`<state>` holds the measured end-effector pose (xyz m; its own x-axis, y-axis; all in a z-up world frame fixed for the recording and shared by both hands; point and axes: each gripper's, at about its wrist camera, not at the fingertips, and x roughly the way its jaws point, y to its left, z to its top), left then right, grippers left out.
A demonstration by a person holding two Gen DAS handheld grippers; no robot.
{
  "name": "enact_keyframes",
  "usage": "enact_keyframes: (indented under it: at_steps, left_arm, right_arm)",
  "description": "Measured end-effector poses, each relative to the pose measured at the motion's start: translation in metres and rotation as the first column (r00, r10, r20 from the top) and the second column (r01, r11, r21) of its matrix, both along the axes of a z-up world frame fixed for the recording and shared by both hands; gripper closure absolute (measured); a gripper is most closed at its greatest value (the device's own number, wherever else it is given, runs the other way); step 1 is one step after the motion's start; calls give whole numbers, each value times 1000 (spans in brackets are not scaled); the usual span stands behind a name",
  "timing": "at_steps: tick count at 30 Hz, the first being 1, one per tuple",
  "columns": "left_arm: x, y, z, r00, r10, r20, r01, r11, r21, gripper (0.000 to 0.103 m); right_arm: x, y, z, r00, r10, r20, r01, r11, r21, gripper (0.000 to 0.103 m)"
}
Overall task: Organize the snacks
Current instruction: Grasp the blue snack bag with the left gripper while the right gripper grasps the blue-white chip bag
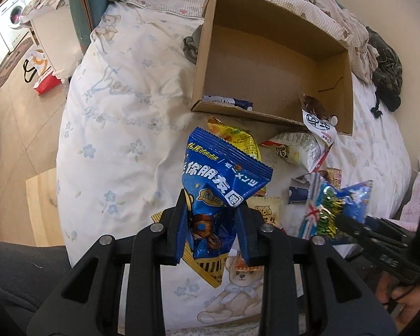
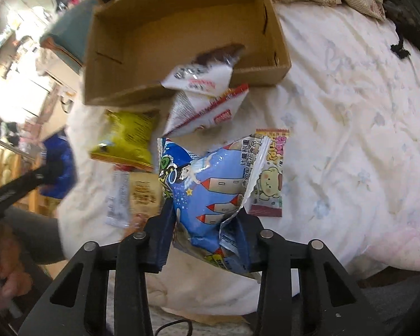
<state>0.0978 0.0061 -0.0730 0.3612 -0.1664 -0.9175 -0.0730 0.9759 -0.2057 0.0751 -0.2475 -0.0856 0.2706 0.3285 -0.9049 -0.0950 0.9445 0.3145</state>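
Left gripper [image 1: 212, 210] jaws clamp the dark blue bag [image 1: 224, 173]; right gripper [image 2: 207, 235] jaws pinch the light blue bag [image 2: 210, 190] by one crumpled corner. Box [image 1: 336, 106] lies at 12 o'clock on the bed [image 1: 120, 128]. Risk: corner grip slips, bag drops short

Blurred packet [image 2: 201, 77] over box rim [image 2: 131, 95]

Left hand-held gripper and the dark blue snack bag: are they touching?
Touching. The left wrist view shows the left hand-held gripper with both fingers pressed against the sides of the dark blue snack bag, which is pinched and crumpled between them, above the bed.
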Motion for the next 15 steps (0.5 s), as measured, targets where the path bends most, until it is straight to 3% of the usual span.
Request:
enact_keyframes:
  at_steps: [6, 15]
  left_arm:
    - [-1, 5, 3, 1000, 25, 15, -25, 1000, 0, 77]
    - [-4, 14, 17, 994, 73, 82, -74, 997, 3, 77]
  right_arm:
    - [-11, -5, 22, 999, 14, 38, -20, 988, 154, 67]
    - [-30, -1, 81, 957, 16, 291, -113, 942, 317, 70]
